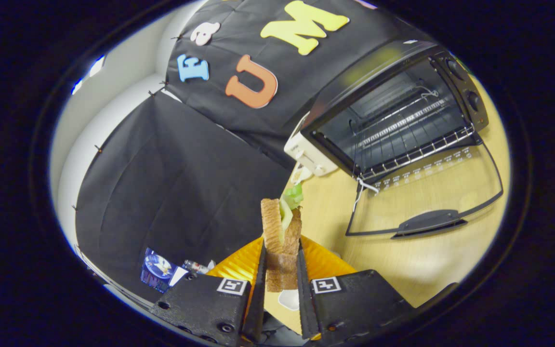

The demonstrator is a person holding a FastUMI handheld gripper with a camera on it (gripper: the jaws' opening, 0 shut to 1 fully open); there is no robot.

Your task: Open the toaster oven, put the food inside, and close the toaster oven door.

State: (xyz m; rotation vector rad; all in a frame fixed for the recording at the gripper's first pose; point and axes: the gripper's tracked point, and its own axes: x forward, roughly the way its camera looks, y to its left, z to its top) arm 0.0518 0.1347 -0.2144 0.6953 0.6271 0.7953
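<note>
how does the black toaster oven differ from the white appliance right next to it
The black toaster oven looks much bigger than the white appliance tucked beside it. The oven stands open, its glass door folded down onto the wooden table and its wire rack showing; the white one looks closed. Both sit on that table, beyond the claw gripping a sandwich.

My gripper (281,270) is clamped on a sandwich (281,236), both fingers pressing its bread slices from either side, lettuce poking out the top. View is tilted. Under and just beyond the fingers sits an orange ridged plate (323,260) on the wooden table (417,260). Further ahead, the toaster oven (393,111) is open: glass door (427,193) folded flat onto the table, handle nearest me, wire rack (412,140) visible inside, knobs down its far side. A white appliance (306,154) sits beside the oven, touching or nearly so.
</note>
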